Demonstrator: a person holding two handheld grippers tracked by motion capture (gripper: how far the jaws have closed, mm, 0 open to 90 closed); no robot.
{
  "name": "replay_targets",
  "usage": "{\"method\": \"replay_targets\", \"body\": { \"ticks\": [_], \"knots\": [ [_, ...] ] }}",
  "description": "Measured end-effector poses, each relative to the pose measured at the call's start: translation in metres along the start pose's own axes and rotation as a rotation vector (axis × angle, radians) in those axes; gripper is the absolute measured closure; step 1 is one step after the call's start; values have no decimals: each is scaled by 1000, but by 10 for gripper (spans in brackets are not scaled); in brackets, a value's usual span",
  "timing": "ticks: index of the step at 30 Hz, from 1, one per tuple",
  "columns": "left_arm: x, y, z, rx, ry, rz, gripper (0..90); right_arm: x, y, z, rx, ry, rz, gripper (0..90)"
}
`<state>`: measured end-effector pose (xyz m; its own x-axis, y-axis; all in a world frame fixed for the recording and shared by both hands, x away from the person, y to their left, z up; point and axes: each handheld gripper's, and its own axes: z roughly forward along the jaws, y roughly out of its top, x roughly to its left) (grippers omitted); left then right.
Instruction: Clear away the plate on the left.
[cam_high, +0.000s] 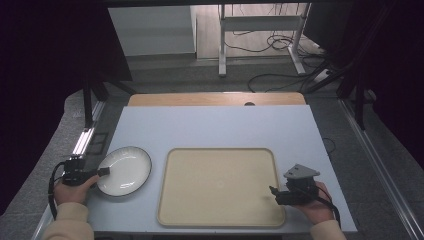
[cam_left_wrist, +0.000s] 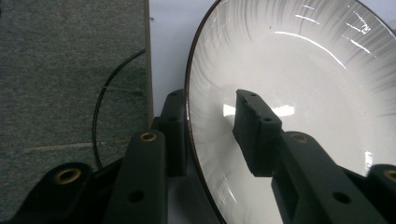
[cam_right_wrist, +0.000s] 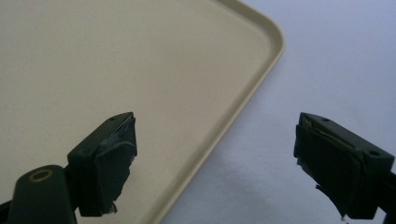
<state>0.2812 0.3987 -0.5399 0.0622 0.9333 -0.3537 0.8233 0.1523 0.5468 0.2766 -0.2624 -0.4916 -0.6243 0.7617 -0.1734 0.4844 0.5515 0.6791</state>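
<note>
Left gripper view puts us right on the action: the left gripper (cam_left_wrist: 205, 135) straddles the near-left rim of the round white ceramic plate with the dark edge (cam_left_wrist: 299, 84), one jaw beneath the rim, one inside the bowl, with a sliver of gap showing, so not clamped yet. I'd say the trick is to bite squarely on the rim and lift level, since glazed ceramic looks slippery. From the high view, that plate (cam_high: 125, 170) sits on the pale blue-grey table (cam_high: 215, 127), just left of the empty beige rectangular plastic tray (cam_high: 220, 187). The right gripper (cam_high: 280, 192) hovers, jaws wide apart, over the tray's right edge, holding nothing. Between plate and tray, only the tray's raised lip stands in the way.
</note>
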Motion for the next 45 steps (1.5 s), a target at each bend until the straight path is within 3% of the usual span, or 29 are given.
{"method": "replay_targets", "body": {
  "ticks": [18,28,35,45],
  "knots": [
    [3,0,-10,-17,-31,-34,778,0,0,2,9,-5,0,142],
    [3,2,-20,-60,-80,-59,830,-1,0,1,5,-10,-1,142],
    [0,4,-23,-79,-85,-53,842,-2,0,1,7,-12,-1,142],
    [-1,5,-25,-124,-127,-84,850,-3,-1,1,10,-15,2,142]
  ]
}}
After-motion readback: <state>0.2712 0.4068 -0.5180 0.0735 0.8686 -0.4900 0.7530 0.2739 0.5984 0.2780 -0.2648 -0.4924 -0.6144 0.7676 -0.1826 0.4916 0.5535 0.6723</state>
